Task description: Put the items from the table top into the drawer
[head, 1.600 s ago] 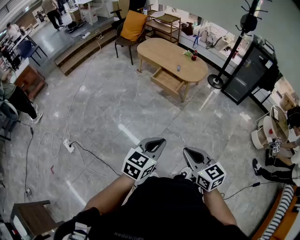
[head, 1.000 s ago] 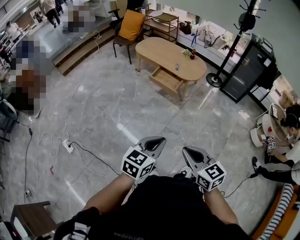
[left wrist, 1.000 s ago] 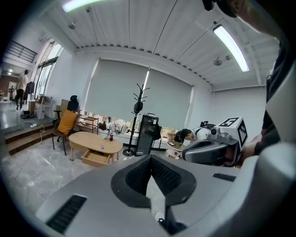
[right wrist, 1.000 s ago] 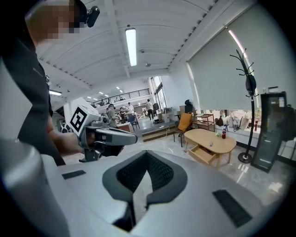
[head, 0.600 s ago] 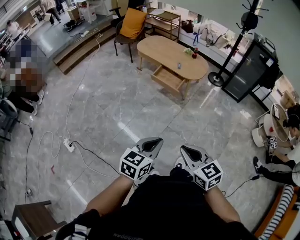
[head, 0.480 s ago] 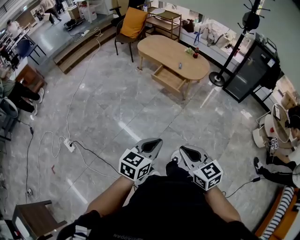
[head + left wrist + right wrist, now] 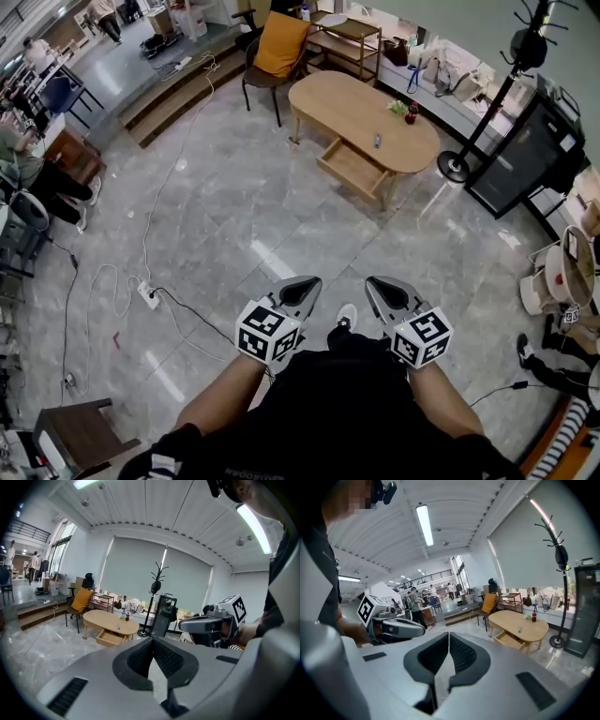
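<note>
Left gripper [image 7: 300, 289] and right gripper [image 7: 386, 289] are held closed, empty; the distant bottle [image 7: 411, 114], likely rigid, is best taken mid-body.

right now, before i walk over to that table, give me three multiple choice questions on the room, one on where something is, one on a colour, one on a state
1. Where is the red bottle?
A. in the drawer
B. on the table top
C. on the floor

2. What colour is the cover on the chair by the table?
A. orange
B. green
C. blue

3. How is the drawer?
A. pushed shut
B. taken out and lying on the floor
C. pulled open

Answers:
1 B: the bottle stands upright on the wooden top.
2 A: the head view shows an orange cover over the chair's back.
3 C: the drawer juts out from under the top with its inside showing.
</note>
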The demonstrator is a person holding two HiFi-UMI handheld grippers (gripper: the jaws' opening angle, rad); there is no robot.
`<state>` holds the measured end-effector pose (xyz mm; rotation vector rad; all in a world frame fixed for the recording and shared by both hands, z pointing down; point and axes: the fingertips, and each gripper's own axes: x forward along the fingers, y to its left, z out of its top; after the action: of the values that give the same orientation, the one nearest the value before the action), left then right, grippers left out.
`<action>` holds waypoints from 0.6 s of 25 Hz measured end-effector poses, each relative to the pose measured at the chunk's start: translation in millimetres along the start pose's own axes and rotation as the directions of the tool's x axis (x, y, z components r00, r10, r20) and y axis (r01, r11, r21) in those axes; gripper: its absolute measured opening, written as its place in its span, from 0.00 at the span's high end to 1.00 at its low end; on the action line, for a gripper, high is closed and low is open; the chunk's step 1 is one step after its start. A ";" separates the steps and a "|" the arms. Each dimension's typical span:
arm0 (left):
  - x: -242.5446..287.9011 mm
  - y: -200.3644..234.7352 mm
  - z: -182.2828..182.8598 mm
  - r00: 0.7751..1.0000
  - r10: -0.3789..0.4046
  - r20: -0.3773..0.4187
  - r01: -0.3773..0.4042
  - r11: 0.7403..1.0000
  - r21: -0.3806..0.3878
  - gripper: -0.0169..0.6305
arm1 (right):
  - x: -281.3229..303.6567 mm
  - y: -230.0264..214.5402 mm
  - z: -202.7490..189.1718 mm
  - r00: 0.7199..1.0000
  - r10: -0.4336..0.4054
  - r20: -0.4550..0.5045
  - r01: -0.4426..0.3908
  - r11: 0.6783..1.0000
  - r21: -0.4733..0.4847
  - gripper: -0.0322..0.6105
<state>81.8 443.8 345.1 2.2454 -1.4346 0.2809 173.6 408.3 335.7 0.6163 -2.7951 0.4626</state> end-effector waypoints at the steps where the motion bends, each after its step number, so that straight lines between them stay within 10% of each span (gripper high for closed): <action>1: 10.2 6.9 8.8 1.000 0.004 0.002 -0.004 1.000 0.006 0.97 | 8.5 -10.3 7.4 1.000 0.008 0.008 -0.007 1.000 -0.003 0.94; 15: 127.7 63.1 89.1 1.000 0.015 -0.009 -0.015 0.999 0.038 0.97 | 88.7 -122.0 54.0 0.997 0.077 -0.009 -0.077 0.997 -0.030 0.94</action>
<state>74.4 276.2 335.8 2.2612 -1.4539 0.3249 140.4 251.7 343.2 0.5004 -2.8208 0.4359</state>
